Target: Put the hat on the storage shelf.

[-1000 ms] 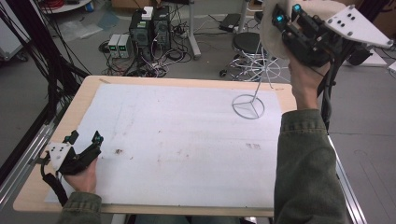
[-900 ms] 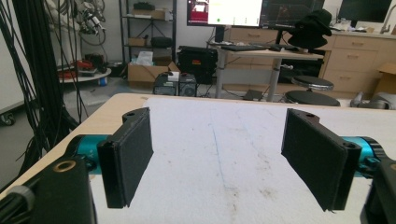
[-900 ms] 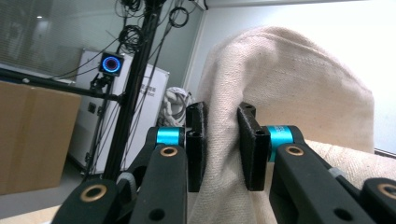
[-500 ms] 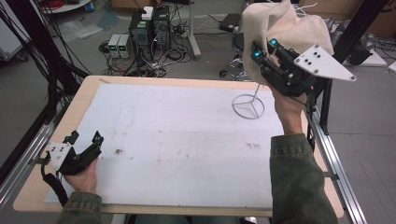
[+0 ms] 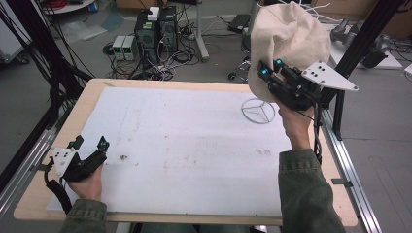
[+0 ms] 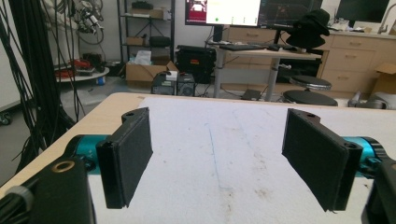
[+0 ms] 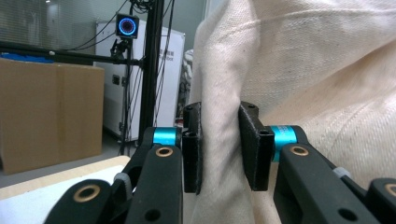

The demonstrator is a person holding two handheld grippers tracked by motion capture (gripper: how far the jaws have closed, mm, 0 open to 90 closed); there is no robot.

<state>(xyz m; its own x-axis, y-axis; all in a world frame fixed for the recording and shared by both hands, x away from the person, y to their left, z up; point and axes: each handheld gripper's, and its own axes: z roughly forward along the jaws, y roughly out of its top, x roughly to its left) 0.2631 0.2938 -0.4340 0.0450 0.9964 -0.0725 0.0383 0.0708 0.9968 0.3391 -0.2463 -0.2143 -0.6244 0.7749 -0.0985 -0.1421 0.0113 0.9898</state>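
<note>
Jaws of the left gripper (image 5: pixel 90 144) stand wide apart, empty, near the table's (image 5: pixel 145 83) front left corner. Right gripper (image 5: pixel 270 67), raised above the far right edge, pinches a fold of cream cloth bag (image 5: pixel 286 36) between its pads; wire stand (image 5: pixel 258 110) below.

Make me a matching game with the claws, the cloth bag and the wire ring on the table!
Things:
1. left claw
2. right claw
3. cloth bag
4. wire ring

States:
A. lying flat on the white mat
B. held up in the air, pinched by a fold
C. wide open, low over the table's near left corner
D. shut on cream fabric

Pairs: 1-C, 2-D, 3-B, 4-A
</note>
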